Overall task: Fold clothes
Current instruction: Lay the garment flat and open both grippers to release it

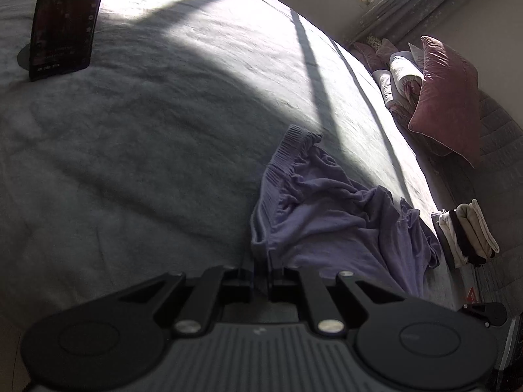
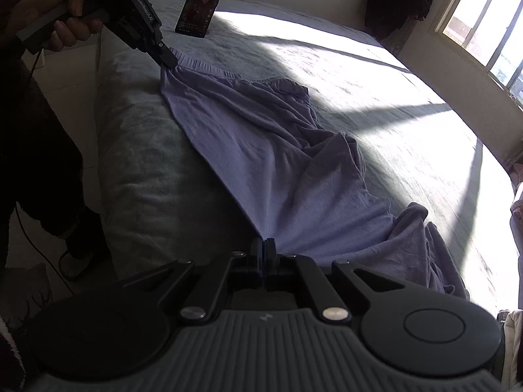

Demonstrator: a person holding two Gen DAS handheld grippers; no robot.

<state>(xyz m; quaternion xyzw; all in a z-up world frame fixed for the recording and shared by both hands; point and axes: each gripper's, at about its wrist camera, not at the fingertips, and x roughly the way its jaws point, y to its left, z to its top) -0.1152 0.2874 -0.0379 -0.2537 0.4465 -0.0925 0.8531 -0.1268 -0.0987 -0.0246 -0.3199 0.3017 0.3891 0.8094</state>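
The purple garment (image 2: 278,150), apparently pants with a ribbed elastic waistband (image 2: 209,65), lies on the grey bed cover (image 2: 376,91). Its near edge is stretched taut in a straight line between the two grippers, so its long axis runs from the left jaws to the right jaws along the near edge of the bed. The rest of the cloth falls away from that line in loose folds and bunches beyond the right jaws.

Left gripper (image 2: 168,60): jaws together, clamped on the waistband corner. In the left wrist view the left gripper (image 1: 260,272) shows the same closed state, with cloth pinched between the jaws. The left hand (image 2: 62,16) grips the handle. White lettering on the gripper body reads "GenRobot.AI".

Right gripper (image 2: 263,254): jaws together, clamped on the garment's edge at the opposite end.

A phone (image 2: 201,6) stands upright on the bed beyond the left jaws; its screen text is too small to read. A stack of folded clothes (image 1: 464,235) lies well to the right of the left jaws. Pink pillows (image 1: 447,98) rest further off.
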